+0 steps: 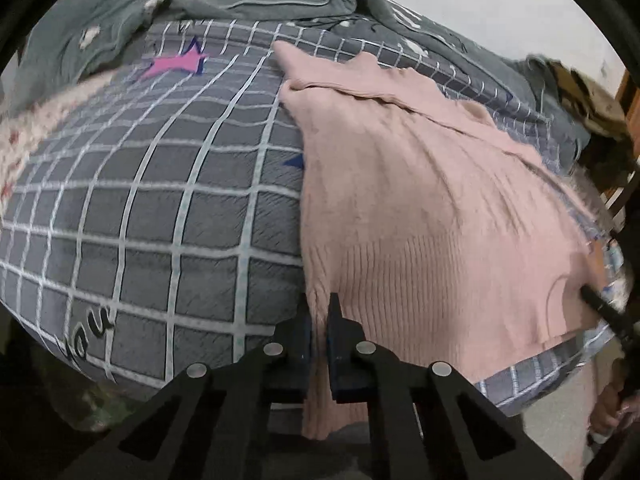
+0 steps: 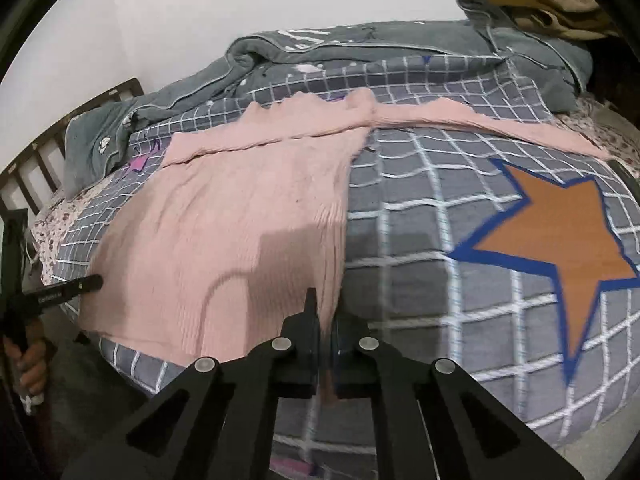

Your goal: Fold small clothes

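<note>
A pink ribbed knit sweater lies spread on a grey checked bedsheet. My left gripper is shut on the sweater's lower left edge, at the hem corner. In the right wrist view the sweater lies flat with one sleeve stretched out to the right. My right gripper is shut on the sweater's lower right hem corner. Each gripper shows in the other's view: the right one in the left wrist view, the left one in the right wrist view.
A grey blanket is bunched along the far side of the bed by the white wall. An orange star is printed on the sheet at right. A wooden headboard stands at left. Brown clothes lie at the far right corner.
</note>
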`<state>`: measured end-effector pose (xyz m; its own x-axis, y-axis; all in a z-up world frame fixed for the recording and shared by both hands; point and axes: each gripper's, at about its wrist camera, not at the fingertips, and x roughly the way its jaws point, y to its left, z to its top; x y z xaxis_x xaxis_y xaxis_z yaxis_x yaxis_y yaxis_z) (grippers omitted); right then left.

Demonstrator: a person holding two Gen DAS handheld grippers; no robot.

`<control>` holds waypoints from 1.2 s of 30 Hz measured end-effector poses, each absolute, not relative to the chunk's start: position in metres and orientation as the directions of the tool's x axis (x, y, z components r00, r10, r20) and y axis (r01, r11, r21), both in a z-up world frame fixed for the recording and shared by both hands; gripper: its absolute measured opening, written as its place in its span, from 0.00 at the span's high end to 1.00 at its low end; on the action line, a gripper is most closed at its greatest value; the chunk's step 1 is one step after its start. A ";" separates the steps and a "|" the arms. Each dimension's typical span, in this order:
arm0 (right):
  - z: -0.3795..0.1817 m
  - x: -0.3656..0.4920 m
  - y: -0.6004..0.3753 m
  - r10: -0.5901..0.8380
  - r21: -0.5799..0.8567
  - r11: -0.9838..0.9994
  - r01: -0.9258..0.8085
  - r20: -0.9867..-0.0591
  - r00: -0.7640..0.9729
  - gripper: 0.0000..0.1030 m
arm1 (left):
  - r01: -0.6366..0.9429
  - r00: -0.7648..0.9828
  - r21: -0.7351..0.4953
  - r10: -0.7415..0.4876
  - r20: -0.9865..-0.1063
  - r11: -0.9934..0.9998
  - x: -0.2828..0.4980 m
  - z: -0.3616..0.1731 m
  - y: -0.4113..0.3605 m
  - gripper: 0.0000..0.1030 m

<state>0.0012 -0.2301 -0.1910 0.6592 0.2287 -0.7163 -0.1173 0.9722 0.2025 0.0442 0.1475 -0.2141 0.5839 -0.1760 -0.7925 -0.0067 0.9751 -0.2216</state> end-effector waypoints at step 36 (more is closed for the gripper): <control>-0.164 0.137 -0.231 0.205 0.165 0.978 -0.126 -0.684 0.700 0.61 | -0.153 0.723 -0.212 -0.037 -0.689 0.965 0.284 -0.144 0.163 0.34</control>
<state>0.1369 -0.2306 -0.1638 0.6998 0.2054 -0.6842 -0.1262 0.9783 0.1646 0.2837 0.1626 -0.1437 0.7234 -0.0370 -0.6894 -0.1530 0.9651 -0.2124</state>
